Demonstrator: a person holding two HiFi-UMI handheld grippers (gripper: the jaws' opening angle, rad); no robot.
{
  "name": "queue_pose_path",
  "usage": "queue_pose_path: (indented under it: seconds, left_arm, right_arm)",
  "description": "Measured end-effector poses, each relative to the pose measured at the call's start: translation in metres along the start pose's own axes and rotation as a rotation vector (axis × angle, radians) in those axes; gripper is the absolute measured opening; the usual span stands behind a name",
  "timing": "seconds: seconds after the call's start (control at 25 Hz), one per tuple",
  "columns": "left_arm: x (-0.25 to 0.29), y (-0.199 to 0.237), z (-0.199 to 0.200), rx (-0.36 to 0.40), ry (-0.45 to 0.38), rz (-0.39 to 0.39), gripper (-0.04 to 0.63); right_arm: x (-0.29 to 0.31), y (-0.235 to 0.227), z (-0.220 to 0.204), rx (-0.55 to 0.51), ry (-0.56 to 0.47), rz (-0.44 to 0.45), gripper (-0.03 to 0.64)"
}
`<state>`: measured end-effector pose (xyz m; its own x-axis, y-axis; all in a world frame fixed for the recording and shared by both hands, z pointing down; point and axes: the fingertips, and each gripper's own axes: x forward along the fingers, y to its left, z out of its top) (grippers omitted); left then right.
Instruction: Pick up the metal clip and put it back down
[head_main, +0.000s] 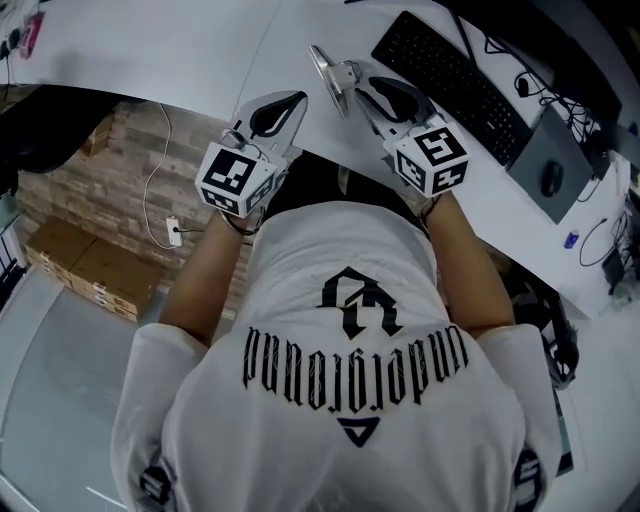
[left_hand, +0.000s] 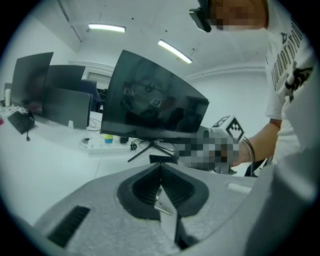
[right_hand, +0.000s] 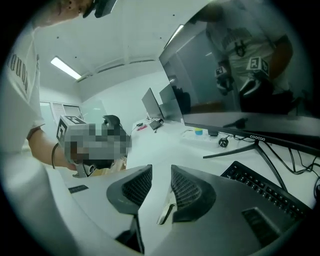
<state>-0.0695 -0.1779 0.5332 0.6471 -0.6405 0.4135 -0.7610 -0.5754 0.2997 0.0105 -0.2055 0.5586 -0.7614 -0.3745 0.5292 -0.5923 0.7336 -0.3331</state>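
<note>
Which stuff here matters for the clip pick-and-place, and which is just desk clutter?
Job:
- metal clip
- right claw, open, near the clip
- left claw, shut

Clutter:
- keyboard
- mouse
- monitor
- power strip

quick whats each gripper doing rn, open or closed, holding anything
Left gripper: closed, nothing between its jaws.
Right gripper: open, empty; the metal clip is just beside its tip, not gripped.
</note>
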Motion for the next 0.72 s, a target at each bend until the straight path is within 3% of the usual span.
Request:
queue_pose_path:
  seconds: [0.4,0.72]
  left_arm:
    - [0.032,0.025,-0.040,-0.047,0.049,-0.032,0.012]
    - [0.044,0.044,-0.054,-0.042,0.079,-0.028,0.012]
  right_arm:
    - [0.048,-0.035,-0.050,0.046,0.117,-0.047,0.098]
    - [0.072,-0.042,-0.075,0.071,0.195,-0.044,0.100]
